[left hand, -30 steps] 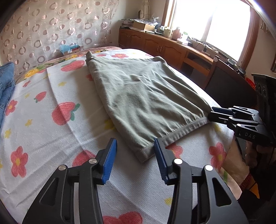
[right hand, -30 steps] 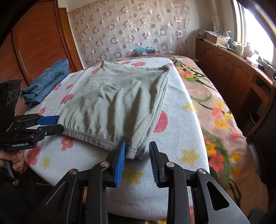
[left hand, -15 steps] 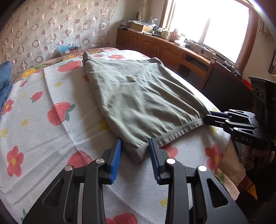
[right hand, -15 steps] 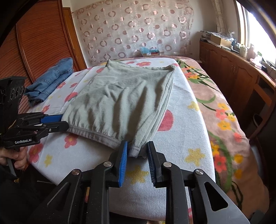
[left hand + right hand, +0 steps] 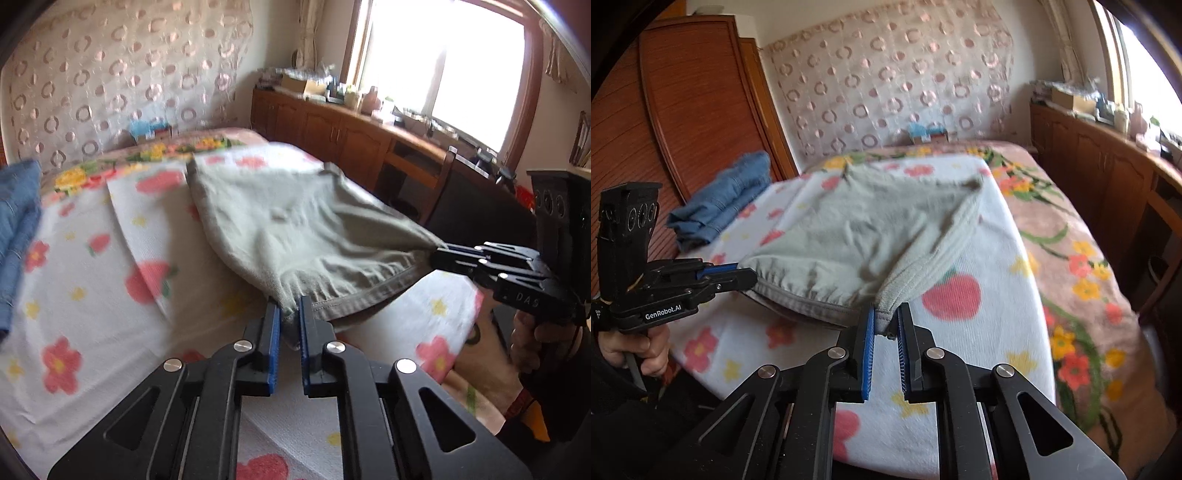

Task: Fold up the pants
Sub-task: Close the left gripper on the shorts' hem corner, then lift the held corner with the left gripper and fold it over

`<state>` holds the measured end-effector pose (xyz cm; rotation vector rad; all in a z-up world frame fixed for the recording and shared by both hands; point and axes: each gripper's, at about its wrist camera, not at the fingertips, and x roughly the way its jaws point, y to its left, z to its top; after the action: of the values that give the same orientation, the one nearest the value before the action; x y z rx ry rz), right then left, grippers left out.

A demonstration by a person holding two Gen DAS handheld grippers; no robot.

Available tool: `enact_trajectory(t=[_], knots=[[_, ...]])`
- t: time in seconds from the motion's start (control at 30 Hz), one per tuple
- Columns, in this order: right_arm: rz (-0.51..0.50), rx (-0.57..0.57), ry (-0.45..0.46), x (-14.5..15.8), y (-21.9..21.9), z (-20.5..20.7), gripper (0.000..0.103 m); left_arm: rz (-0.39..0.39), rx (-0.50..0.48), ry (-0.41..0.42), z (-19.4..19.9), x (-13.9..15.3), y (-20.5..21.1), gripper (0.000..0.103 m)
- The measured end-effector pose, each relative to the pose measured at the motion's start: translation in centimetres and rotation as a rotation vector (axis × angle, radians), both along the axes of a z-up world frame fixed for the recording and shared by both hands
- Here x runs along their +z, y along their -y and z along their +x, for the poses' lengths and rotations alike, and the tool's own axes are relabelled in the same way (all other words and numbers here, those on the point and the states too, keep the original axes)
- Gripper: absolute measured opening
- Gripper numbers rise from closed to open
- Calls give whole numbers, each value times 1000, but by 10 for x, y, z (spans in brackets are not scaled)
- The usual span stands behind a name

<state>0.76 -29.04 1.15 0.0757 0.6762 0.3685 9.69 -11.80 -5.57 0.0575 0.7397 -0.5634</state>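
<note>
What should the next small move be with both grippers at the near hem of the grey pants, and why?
Probably carry the hem forward toward the far end. The left gripper and right gripper are closing on the near corners of the grey pants, whose hem hangs lifted off the bedspread.

The pants are soft grey-green cotton-like cloth, matt, with a stitched, gathered hem. Under them lies a white towelling sheet, nubbly and printed with flowers and strawberries. Both grippers, left and right, are matt black plastic with shiny metal pins and ribbed blue rubbery pads. The folded jeans are coarse blue denim. The wardrobe and cabinets are glossy varnished wood.
</note>
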Motion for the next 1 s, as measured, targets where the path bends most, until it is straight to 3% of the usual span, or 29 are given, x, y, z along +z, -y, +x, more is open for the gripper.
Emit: enact_trajectory(t=[0.27, 0.57, 0.73, 1.0], knots=[[25, 54, 161, 75, -10, -11, 11, -61, 18, 158, -13, 81, -21, 10], [34, 126, 319, 153, -28, -19, 11, -75, 77, 345, -24, 165, -41, 10], [2, 158, 337, 162, -42, 13, 11, -72, 139, 366, 4, 176, -57, 10], [-46, 163, 303, 176, -68, 102, 11, -21, 270, 361, 88, 186, -85, 10]])
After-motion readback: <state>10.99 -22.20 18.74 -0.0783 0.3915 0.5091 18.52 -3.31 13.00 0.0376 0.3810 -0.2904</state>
